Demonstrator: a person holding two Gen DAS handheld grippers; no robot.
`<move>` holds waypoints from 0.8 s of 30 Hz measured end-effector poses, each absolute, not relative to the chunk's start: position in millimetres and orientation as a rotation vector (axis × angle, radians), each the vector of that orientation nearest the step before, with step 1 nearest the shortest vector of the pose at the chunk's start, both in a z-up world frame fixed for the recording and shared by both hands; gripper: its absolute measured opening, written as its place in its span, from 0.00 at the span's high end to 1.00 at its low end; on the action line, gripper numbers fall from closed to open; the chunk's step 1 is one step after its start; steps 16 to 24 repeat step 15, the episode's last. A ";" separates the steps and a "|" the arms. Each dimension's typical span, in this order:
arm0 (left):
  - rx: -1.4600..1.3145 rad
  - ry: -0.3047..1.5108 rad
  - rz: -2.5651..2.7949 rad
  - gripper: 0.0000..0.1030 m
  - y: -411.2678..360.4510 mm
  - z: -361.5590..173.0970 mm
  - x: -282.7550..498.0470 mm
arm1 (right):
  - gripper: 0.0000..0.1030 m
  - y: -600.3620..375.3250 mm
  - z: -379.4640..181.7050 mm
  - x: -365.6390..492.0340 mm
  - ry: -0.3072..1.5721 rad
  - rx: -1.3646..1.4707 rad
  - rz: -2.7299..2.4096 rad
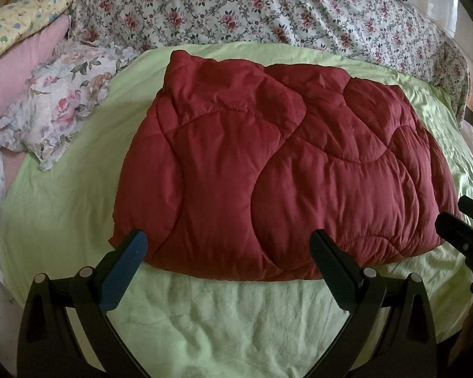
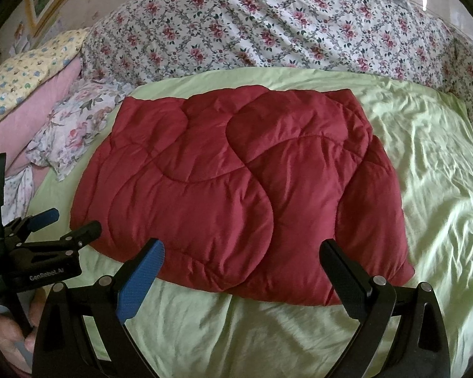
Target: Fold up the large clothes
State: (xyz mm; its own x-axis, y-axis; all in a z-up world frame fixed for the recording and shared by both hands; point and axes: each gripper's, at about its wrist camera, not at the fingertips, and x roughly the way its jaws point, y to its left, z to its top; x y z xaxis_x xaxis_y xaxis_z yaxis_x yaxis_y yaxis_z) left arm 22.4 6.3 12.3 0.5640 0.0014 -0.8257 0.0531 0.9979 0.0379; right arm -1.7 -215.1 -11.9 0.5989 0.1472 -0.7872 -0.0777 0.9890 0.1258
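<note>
A dark red quilted comforter (image 1: 274, 163) lies folded into a thick rectangle on a light green bedsheet (image 1: 230, 324); it also shows in the right wrist view (image 2: 236, 189). My left gripper (image 1: 228, 252) is open and empty, its fingertips just above the comforter's near edge. My right gripper (image 2: 242, 258) is open and empty, also at the near edge. The right gripper shows at the right edge of the left wrist view (image 1: 463, 230). The left gripper shows at the left of the right wrist view (image 2: 66, 223).
A floral bedspread (image 1: 268, 9) covers the far half of the bed. A crumpled floral pillowcase (image 1: 60, 107), a pink pillow (image 1: 19, 63) and a yellow patterned pillow (image 1: 19, 22) lie at the left. Bare green sheet (image 2: 432, 157) lies right of the comforter.
</note>
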 end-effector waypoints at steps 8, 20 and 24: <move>0.047 0.976 -0.034 0.00 7.4 12.3 26.5 | 0.03 -217.2 -14.8 0.5 0.927 0.085 0.123; 0.041 0.981 -0.038 0.00 8.0 10.8 28.7 | 0.03 -216.6 -16.4 2.2 0.933 0.090 0.126; 0.041 0.981 -0.038 0.00 8.0 10.8 28.7 | 0.03 -216.6 -16.4 2.2 0.933 0.090 0.126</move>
